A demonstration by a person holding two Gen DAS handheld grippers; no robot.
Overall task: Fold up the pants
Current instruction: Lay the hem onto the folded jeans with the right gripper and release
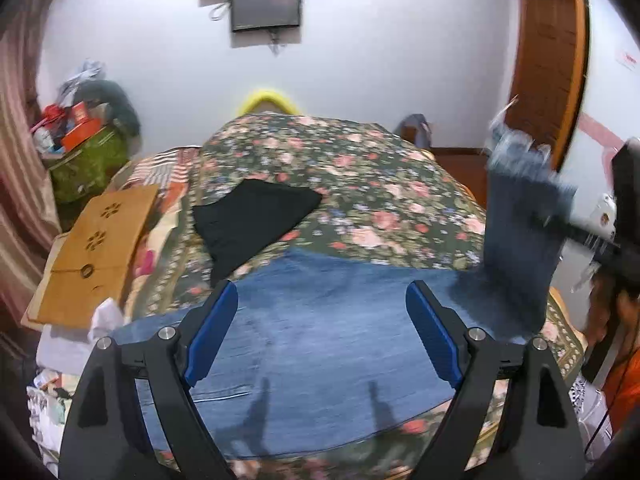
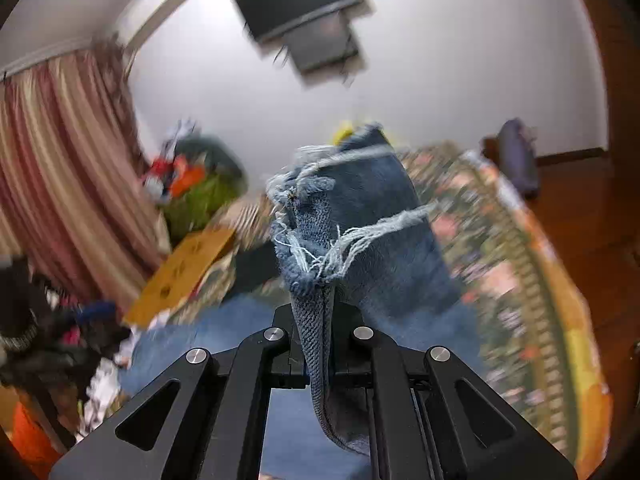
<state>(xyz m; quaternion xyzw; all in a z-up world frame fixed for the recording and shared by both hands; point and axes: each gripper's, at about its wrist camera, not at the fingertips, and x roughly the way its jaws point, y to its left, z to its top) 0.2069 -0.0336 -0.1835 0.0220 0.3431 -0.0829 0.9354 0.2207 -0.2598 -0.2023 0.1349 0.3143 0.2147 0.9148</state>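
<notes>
The pads of the right tongs (image 2: 318, 344) are hidden behind the frayed jeans (image 2: 360, 220) between them. Beyond these tongs the bed (image 2: 520, 264) and curtain (image 2: 60, 160) are blurred. The lower edge cuts off the left tongs (image 1: 320, 332).

Bright indoor light, fisheye-warped edges, right view motion-blurred

No text, label or number could be read in either view. A red mark on the white sign (image 1: 627, 60) by the door was too blurred to read.
</notes>
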